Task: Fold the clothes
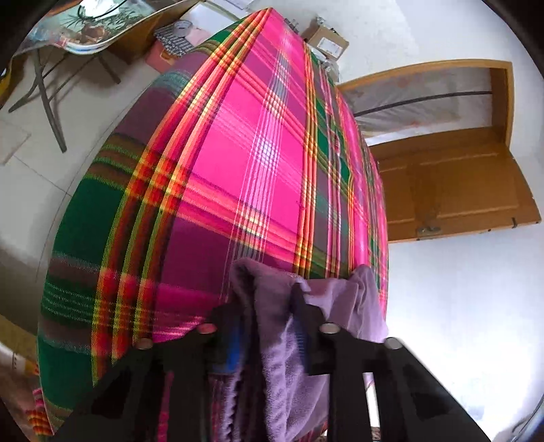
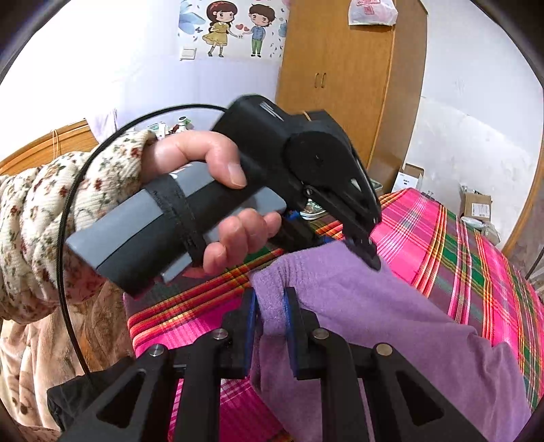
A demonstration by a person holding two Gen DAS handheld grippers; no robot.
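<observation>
Right wrist view alone: hand (image 2: pixel 217 204) on left gripper (image 2: pixel 369 253), both grippers pinching purple garment (image 2: pixel 374 312).

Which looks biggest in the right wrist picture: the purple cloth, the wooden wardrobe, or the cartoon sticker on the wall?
1. Purple cloth, though it sits closest to the camera, which makes it look bigger.
2. Wooden wardrobe, farther back.
3. Cartoon sticker, clearly the smallest.

Lilac garment (image 2: pixel 374 306); pink-green plaid bedspread (image 1: pixel 238 153); cream floral sleeve (image 2: pixel 51 197).
</observation>
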